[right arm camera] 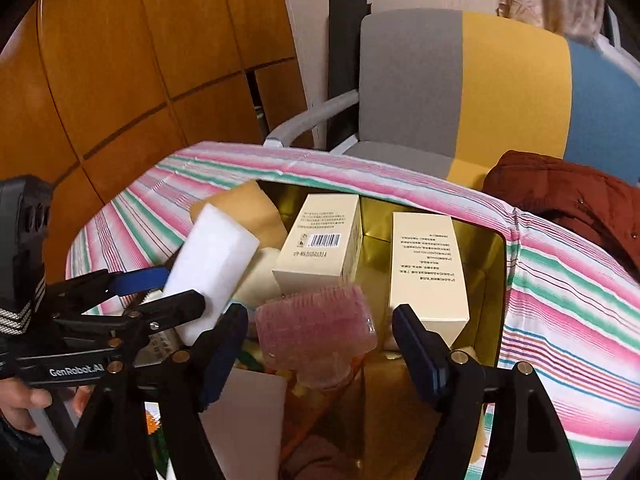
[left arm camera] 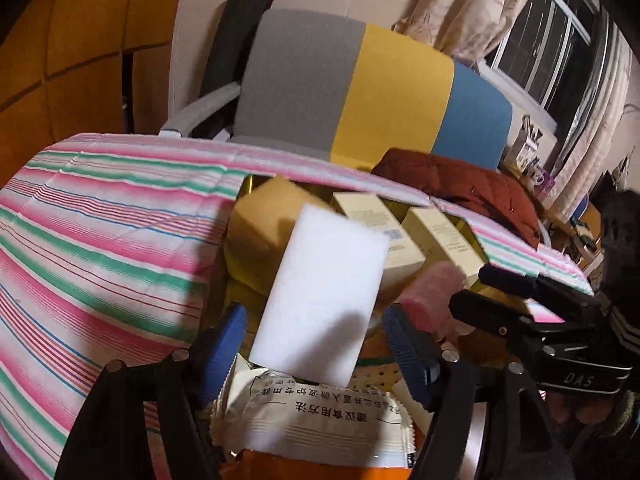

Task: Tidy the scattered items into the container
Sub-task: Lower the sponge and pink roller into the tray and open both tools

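A white foam block (left arm camera: 324, 300) — matte, smooth-faced, rectangular — sits tilted between the blue ribbed fingers (left arm camera: 404, 344) of the left hand-held gripper (left arm camera: 316, 344), over the container (right arm camera: 490, 272), a box with shiny gold inner walls. Its jaws stand apart and the pictures do not settle whether they pinch the block. Inside the container stand two cream cardboard cartons (right arm camera: 320, 248) with small print, one bearing a barcode, beside a tan sponge (left arm camera: 260, 232), a pink bristly brush (right arm camera: 316, 320) and a crinkled printed packet (left arm camera: 316, 416). The right hand-held gripper (right arm camera: 320, 344) hangs open over the brush, holding nothing. A pink, green and white striped cloth (left arm camera: 100, 240) surrounds the container — behind it, one grey-yellow-blue chair (right arm camera: 480, 88).
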The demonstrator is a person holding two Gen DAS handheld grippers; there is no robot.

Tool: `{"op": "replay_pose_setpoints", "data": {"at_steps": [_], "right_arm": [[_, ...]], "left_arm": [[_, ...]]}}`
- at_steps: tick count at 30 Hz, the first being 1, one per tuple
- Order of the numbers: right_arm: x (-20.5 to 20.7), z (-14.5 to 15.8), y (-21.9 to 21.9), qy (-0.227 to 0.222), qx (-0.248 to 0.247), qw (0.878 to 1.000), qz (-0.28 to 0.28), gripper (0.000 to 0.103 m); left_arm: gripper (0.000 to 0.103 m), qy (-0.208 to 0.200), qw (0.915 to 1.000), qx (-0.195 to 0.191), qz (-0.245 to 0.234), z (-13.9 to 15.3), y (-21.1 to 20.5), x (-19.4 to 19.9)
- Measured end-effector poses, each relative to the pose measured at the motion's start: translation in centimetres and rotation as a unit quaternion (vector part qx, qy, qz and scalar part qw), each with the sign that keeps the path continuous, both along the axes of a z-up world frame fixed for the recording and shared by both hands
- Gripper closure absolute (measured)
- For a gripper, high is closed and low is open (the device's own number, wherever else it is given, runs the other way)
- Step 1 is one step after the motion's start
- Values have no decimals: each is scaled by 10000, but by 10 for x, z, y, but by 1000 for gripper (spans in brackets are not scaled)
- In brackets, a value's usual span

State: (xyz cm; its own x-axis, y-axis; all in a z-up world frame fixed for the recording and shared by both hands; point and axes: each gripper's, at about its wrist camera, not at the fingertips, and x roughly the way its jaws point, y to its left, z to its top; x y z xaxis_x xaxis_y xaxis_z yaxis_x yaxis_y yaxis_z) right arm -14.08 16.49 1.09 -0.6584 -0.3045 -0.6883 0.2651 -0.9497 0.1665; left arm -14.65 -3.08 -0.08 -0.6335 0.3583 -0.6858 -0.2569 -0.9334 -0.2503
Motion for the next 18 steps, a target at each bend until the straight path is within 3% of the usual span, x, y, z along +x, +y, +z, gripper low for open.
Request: {"op": "replay_pose_setpoints", "data": {"at_steps": [8, 18], "right_arm": [[14, 7, 9, 123, -188, 9994, -276, 27], [38, 11, 2, 273, 10, 9978, -599, 27]], "left_arm": [[30, 182, 9994, -252, 163, -3, 2, 12], [30, 376, 9982, -323, 326, 2, 1, 32]]}}
